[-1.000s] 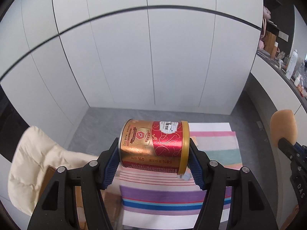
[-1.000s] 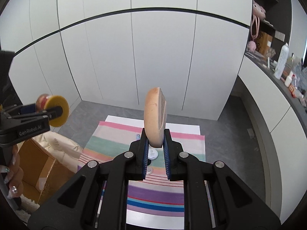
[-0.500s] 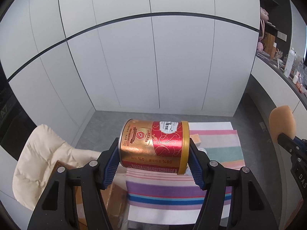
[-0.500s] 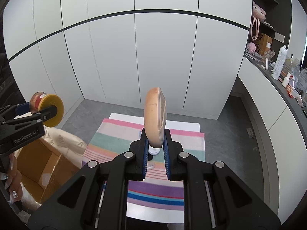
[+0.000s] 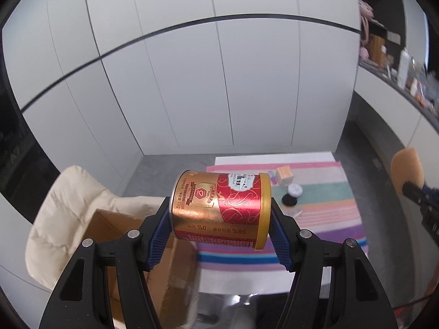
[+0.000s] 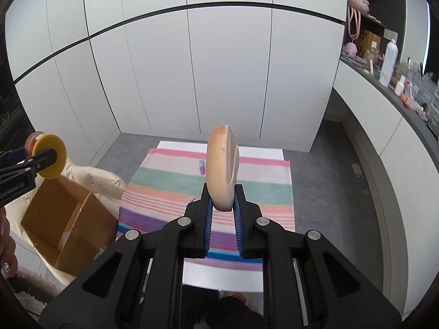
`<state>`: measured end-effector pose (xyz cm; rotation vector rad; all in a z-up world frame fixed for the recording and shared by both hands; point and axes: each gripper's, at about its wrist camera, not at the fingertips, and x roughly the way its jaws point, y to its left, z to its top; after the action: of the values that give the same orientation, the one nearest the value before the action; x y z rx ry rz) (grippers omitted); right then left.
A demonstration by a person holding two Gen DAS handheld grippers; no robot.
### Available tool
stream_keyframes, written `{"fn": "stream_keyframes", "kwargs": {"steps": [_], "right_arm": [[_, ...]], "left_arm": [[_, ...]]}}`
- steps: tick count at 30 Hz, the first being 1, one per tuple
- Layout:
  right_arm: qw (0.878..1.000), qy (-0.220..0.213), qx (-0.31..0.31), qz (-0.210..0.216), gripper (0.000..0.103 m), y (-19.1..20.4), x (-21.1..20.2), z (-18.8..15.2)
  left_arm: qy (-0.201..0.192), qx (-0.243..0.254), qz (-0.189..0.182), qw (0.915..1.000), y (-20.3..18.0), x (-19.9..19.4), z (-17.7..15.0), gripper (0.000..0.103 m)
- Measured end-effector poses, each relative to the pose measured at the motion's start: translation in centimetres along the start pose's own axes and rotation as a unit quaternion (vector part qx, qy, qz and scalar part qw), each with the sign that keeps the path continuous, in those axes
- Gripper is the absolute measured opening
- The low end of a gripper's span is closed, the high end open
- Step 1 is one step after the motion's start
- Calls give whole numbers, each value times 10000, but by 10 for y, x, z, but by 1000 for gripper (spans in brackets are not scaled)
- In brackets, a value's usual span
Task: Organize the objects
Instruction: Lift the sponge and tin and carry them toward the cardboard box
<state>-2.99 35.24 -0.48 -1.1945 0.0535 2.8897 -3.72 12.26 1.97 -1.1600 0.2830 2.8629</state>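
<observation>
Above the striped cloth (image 6: 208, 192), you hold both grippers in the air, each with something in it. Your left gripper (image 5: 219, 224) is clamped end to end on the tin (image 5: 219, 208), which lies sideways between the blue pads, yellow lid (image 6: 50, 156) toward the cloth, gold end toward the box (image 6: 68, 219). The tin hangs over the cloth's left edge, just beside the open box, which stands off the cloth to its left against a cream cushion (image 5: 65, 219).

Your right gripper (image 6: 222, 208) has its fingers pressed together on the thin pink pad (image 6: 221, 164), held on edge and upright over the middle of the cloth.

On the cloth itself, toward its far end, lie a small tan block (image 5: 284, 175), a white cap (image 5: 294, 190), a black disc (image 5: 289, 200) touching that cap, and a small purple item (image 6: 202, 167). Nearer you, a clear wrapper (image 5: 293, 213) lies on the pink stripes. All of these sit well apart from the box.
</observation>
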Motion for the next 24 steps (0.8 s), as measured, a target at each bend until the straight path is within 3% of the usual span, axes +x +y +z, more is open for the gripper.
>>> {"fn": "stream_keyframes", "kwargs": {"steps": [5,12,20,24], "right_arm": [[9998,100,186,61,15,-4,-9,-44],[9984,294,449,-173,15,-7,-13,-101],[9970,569,472,-238,15,-15,-30,-140],[9967,481,533,-366,15,-18,-38,-144]], "left_arm": [[-28,125,-297,9995,2,-23,-41,66],[3,81,-543,9985,7,-34,-78,66],[280,212,-618,9975,4,-25,-104,66],[432,191,-736,9962,4,-14,-106,66]]}}
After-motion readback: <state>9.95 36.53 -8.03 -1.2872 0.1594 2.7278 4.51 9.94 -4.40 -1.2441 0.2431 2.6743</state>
